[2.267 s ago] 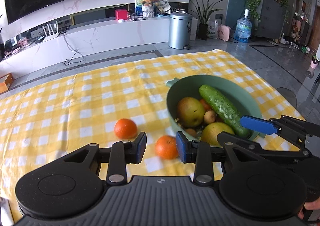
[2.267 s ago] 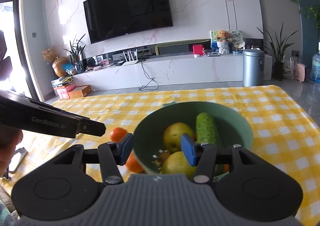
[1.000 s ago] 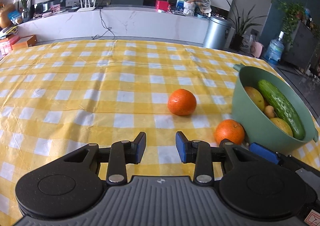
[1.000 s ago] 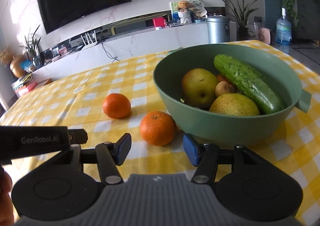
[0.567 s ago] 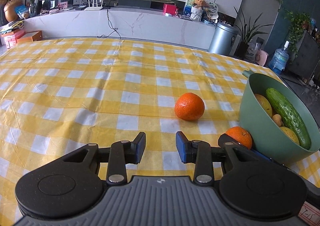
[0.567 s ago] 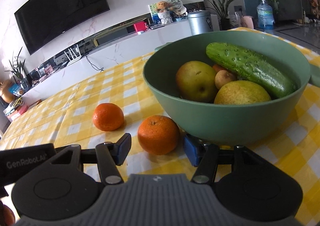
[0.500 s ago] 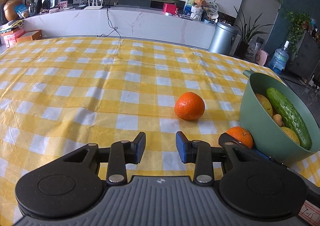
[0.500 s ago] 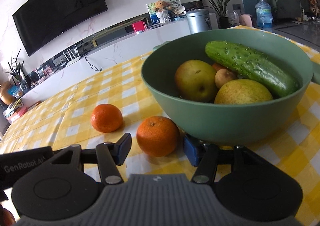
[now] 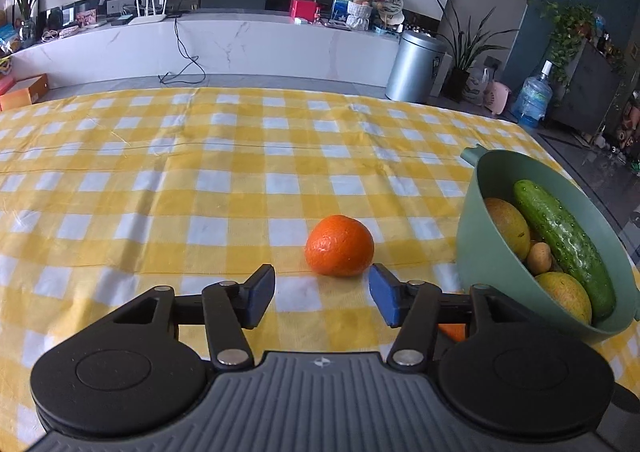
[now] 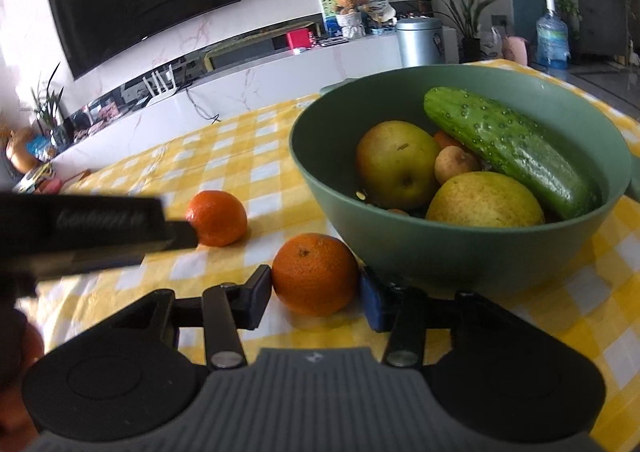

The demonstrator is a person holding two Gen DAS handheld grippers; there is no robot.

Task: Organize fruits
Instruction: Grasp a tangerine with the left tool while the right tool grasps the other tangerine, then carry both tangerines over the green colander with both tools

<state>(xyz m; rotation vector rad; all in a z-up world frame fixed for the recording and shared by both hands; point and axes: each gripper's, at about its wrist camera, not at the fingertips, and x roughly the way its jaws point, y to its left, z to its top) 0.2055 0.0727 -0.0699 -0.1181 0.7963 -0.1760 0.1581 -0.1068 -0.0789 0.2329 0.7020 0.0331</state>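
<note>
Now each claw brackets a mandarin for the green bowl (image 10: pixel 460 252): left claw (image 9: pixel 322 298) opening before the far mandarin (image 9: pixel 339 246), right claw (image 10: pixel 314 298) closing around the near mandarin (image 10: pixel 315 274).

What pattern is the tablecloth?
Yellow-and-white checks; the tablecloth shows best in the left wrist view.

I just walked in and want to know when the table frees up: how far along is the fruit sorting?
Done: two pears and a cucumber lie in the green bowl. In hand: right gripper closing around the near orange; left gripper opening toward the far orange. Left: both oranges.
</note>
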